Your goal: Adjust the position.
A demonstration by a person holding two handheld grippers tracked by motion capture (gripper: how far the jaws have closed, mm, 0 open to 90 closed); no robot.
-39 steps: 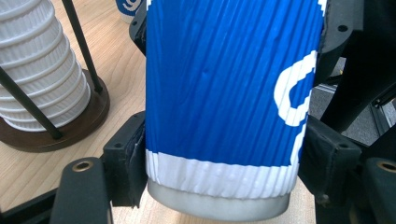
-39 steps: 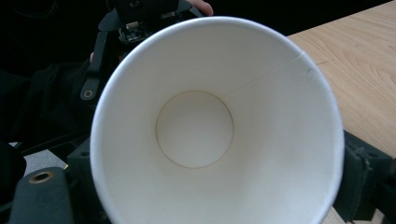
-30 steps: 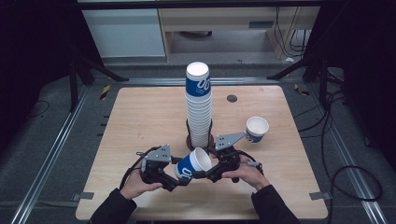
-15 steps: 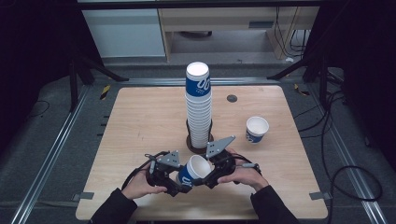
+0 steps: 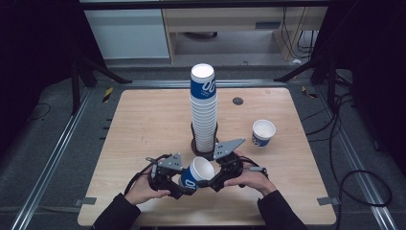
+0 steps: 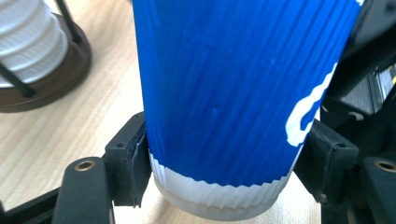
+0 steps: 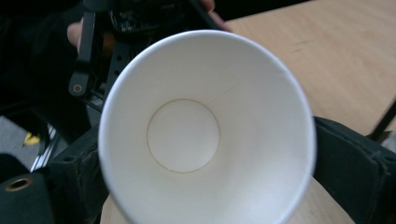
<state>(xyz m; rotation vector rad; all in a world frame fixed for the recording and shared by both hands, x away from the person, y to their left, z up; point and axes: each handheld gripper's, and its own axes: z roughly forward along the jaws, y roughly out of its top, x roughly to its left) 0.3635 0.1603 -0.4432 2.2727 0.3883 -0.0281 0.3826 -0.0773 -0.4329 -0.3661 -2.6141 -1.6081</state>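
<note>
Lab test cell, wooden table [image 5: 143,124] on metal-rail frame [image 5: 62,143], black surrounds, trailing cables [image 5: 354,177]

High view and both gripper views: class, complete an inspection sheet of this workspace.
Surface: wooden table, bare wood between the things.
Job's things: blue cup tilted between both grippers; tall cup stack in a dark holder; loose cup upright at the right.
Clutter: small dark disc beyond the stack.
Grippers: left gripper jaws have just been closing and press on the blue cup near its base; right gripper jaws have just been opening, cup's mouth end between them.
Cables: floor cable looped at the right.
Surroundings: metal rail; pale cabinet behind.
</note>
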